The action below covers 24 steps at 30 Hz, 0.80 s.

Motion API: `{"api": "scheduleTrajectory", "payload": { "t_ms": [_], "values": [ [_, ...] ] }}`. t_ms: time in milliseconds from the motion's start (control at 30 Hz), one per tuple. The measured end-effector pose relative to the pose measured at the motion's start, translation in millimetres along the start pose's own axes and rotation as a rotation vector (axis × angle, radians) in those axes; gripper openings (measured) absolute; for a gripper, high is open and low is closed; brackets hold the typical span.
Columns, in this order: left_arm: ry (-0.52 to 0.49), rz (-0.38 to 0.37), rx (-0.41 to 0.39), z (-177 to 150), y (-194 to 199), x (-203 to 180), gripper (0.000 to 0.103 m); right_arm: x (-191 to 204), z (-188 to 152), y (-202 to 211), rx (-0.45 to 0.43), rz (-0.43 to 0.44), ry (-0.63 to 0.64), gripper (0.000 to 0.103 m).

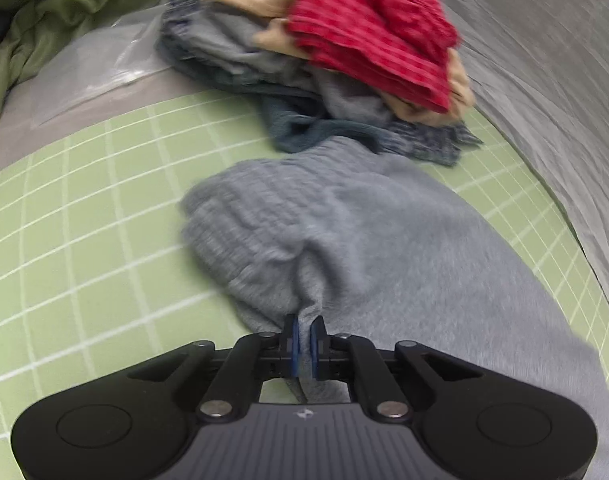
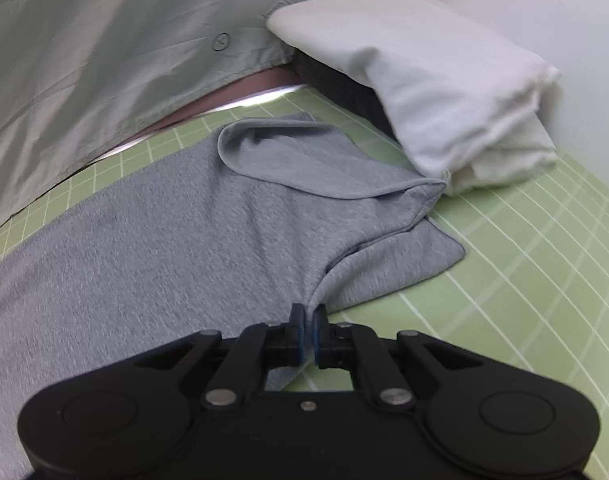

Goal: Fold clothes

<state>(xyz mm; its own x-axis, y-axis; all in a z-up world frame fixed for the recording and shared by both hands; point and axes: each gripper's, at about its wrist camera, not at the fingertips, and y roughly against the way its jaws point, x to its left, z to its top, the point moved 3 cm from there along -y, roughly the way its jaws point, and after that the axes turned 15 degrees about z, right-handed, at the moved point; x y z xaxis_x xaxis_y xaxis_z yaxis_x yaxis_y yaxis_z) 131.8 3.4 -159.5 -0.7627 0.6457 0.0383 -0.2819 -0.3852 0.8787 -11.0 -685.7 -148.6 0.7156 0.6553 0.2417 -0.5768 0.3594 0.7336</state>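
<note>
Two grippers hold one grey garment point(image 1: 344, 220) between us, and that is the relation the coming move turns on: the cloth runs lengthwise from the left gripper point(image 1: 303, 336) to the right gripper point(image 2: 309, 334), its long axis roughly across the green gridded mat point(image 1: 84, 220) on the worktop, parallel to the person's grey shirt point(image 2: 104, 60) on the far side. Our left fingers are clenched on a pinch of fabric just behind the ribbed band point(image 1: 240, 216), which lies ahead of them. Our right fingers are likewise clamped on a bunched fold near the other end, where an edge point(image 2: 296, 160) is turned back on itself and a flat corner point(image 2: 424, 256) spreads to the right. Each end sits right at its own gripper, so neither is nearer. We judge that any fold would be made across this long axis, bringing one end toward the other, but how many folds the garment already carries we cannot tell. Counting the rest: one heap of loose clothes point(image 1: 304, 80) beyond the left end, with one red ribbed piece point(image 1: 368, 40) on top, one tan, and at least one blue-grey beneath; one olive cloth point(image 1: 56, 12) off to the left; one folded white piece point(image 2: 444, 92) beside the right end, resting on something dark.
</note>
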Motion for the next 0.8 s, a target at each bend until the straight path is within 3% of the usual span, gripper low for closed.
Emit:
{"api": "scheduleTrajectory", "payload": {
  "t_ms": [233,367,400,433,600,800],
  "values": [
    [0.061,0.004,0.025,6,-3,67,0.008,-31,-62,70,0.048,0.051,-0.038,0.005],
    [0.104,-0.025,0.048,3,3,86,0.023,-49,-91,104,0.029,0.099,-0.127,0.009],
    [0.093,-0.025,0.044,1,7,87,0.027,-55,-94,110,0.018,0.094,-0.158,0.017],
    [0.066,-0.021,0.036,-1,11,85,0.029,-62,-97,117,0.000,0.087,-0.189,0.025],
    [-0.143,-0.074,-0.031,-21,40,54,0.058,-96,-97,129,-0.083,0.016,-0.308,0.040],
    [-0.369,-0.144,-0.045,-64,60,6,0.073,-121,-81,117,-0.111,-0.032,-0.327,0.056]
  ]
}}
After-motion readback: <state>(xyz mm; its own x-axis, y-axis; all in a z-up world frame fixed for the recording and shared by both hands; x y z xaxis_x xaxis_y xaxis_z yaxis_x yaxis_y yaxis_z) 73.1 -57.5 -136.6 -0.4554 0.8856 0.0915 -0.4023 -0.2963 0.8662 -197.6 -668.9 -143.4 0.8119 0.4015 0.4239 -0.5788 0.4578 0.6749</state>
